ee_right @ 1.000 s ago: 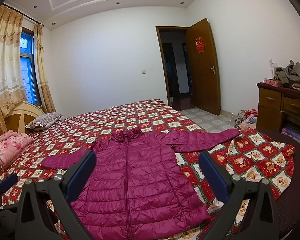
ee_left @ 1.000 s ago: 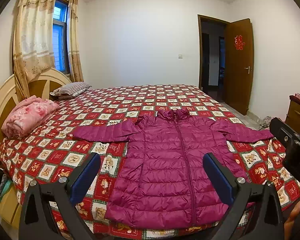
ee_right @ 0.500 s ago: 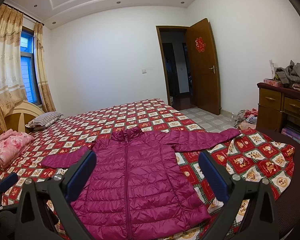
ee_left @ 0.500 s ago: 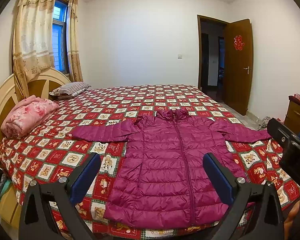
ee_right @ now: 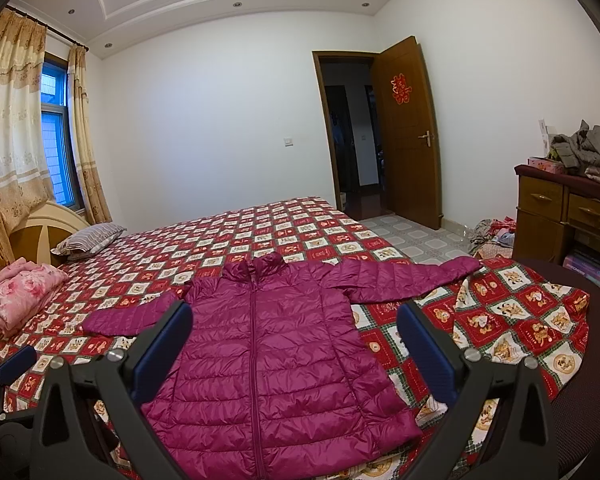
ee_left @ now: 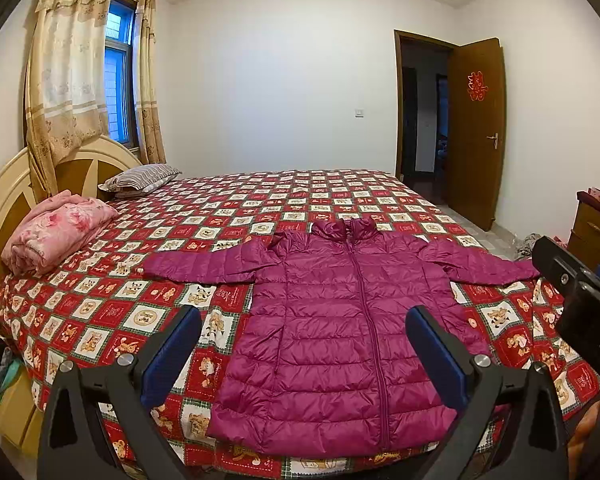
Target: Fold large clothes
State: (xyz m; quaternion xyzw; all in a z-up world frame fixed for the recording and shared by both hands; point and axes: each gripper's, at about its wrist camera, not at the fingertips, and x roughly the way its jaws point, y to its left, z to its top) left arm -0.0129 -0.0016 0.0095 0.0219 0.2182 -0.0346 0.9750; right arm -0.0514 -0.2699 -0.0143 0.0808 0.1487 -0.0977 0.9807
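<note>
- The jacket (ee_left: 352,332) lies flat on the bed (ee_left: 236,200), front up, zipped, both sleeves spread sideways, its hem near the bed's near edge.
- The left gripper (ee_left: 303,350) is spread wide above the hem, holding nothing.
- The right gripper (ee_right: 294,344) is likewise wide open and empty over the jacket.
- A folded pink blanket (ee_left: 56,236) rests by the headboard.

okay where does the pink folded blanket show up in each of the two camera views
Left wrist view: the pink folded blanket lies at the left, on the bed beside the headboard.
Right wrist view: the same blanket sits at the far left edge, partly cut off.
Shared landmark: the striped pillow, just beyond the blanket in both.
</note>
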